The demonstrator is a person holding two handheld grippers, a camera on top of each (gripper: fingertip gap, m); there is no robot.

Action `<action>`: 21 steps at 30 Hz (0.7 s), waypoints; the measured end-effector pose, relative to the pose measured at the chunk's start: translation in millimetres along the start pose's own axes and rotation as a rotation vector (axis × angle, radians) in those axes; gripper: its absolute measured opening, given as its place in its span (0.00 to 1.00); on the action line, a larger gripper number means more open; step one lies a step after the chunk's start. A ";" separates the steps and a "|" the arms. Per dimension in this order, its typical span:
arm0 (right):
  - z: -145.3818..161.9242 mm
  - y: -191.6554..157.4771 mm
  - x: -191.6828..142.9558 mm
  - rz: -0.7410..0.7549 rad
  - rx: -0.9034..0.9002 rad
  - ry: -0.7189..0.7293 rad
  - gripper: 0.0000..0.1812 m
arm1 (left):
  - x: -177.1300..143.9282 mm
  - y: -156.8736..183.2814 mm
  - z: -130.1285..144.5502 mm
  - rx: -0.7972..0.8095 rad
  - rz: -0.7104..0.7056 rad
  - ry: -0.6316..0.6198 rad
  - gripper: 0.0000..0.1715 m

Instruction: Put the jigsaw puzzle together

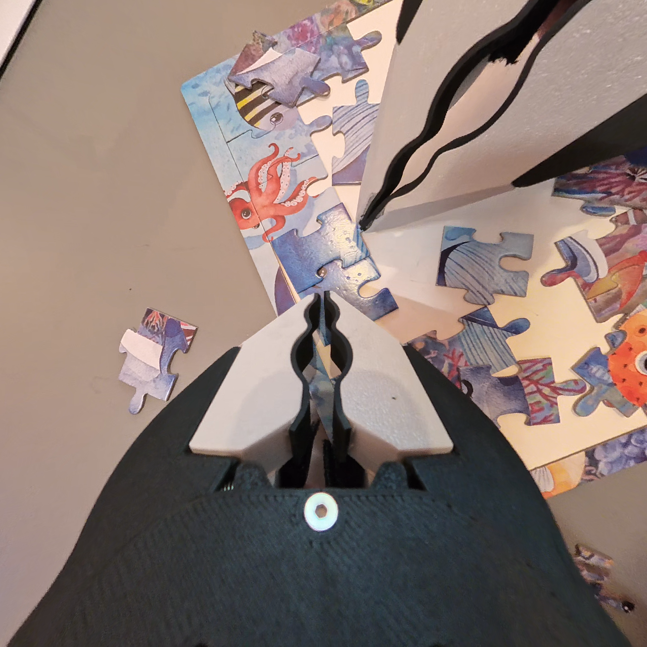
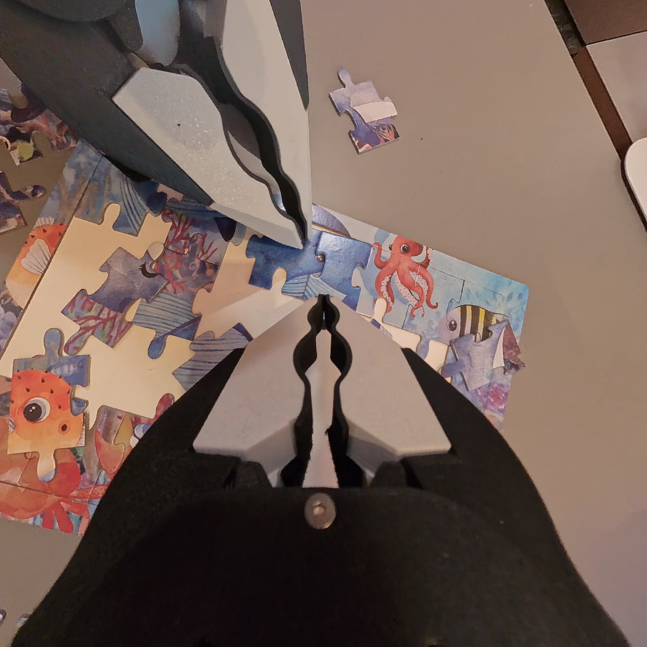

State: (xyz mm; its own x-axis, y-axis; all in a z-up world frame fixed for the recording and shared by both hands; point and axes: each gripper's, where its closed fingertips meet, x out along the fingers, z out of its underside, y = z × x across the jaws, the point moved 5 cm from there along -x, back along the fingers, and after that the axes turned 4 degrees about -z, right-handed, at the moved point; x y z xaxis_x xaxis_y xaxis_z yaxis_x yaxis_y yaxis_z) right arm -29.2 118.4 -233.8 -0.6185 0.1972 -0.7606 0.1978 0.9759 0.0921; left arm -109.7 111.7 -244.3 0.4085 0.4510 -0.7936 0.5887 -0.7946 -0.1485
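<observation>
The puzzle board [image 1: 217, 115] lies on the grey table, with the octopus [image 1: 269, 196] and striped fish pieces set in along its edge. Two joined dark blue pieces [image 1: 315, 248] [image 1: 353, 283] lie beside the octopus; they also show in the right wrist view [image 2: 343, 266] [image 2: 273, 262]. My left gripper [image 1: 322, 297] is shut, its tips down on the nearer blue piece; the right wrist view shows it from above [image 2: 304, 238]. My right gripper [image 2: 324, 297] is shut, its tips at the striped edge of these pieces; it also shows in the left wrist view [image 1: 364, 222]. Neither holds anything.
Several loose pieces lie inside the board, among them a striped whale piece [image 1: 483, 266] and an orange fish piece [image 2: 42, 413]. A piece with peeling paper [image 1: 280, 77] rests over the striped fish. One piece lies on the table beside the board [image 1: 154, 357] [image 2: 367, 112]. The grippers are tip to tip, or close to it. The octopus [image 1: 269, 196] sits 5 centimeters or so from the ends of my right fingers.
</observation>
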 end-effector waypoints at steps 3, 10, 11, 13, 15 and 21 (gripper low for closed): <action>2.2 -0.1 0.4 0.001 -0.004 -0.016 0.00 | -0.7 0.6 0.5 0.004 0.001 -0.004 0.00; 10.7 -0.2 6.2 -0.041 0.040 -0.059 0.06 | -2.4 3.5 1.9 -0.009 0.027 -0.012 0.00; 10.8 0.0 6.5 -0.043 0.045 -0.059 0.07 | -2.7 4.3 1.9 -0.011 0.033 -0.012 0.00; 10.7 1.1 6.9 -0.038 0.052 -0.056 0.08 | -3.3 6.5 2.0 -0.010 0.047 -0.013 0.00; 10.4 2.3 6.6 -0.046 0.063 -0.044 0.07 | -3.5 7.0 2.0 -0.004 0.045 -0.015 0.00; 12.4 6.3 9.2 -0.091 0.115 -0.014 0.03 | -3.4 7.2 1.8 -0.002 0.042 -0.018 0.00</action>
State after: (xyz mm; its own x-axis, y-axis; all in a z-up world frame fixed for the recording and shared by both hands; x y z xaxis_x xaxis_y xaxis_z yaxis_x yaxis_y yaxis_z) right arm -24.2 125.2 -248.2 -0.6271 0.1063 -0.7717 0.2278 0.9724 -0.0511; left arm -108.1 103.7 -243.7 0.4208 0.4097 -0.8094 0.5725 -0.8120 -0.1135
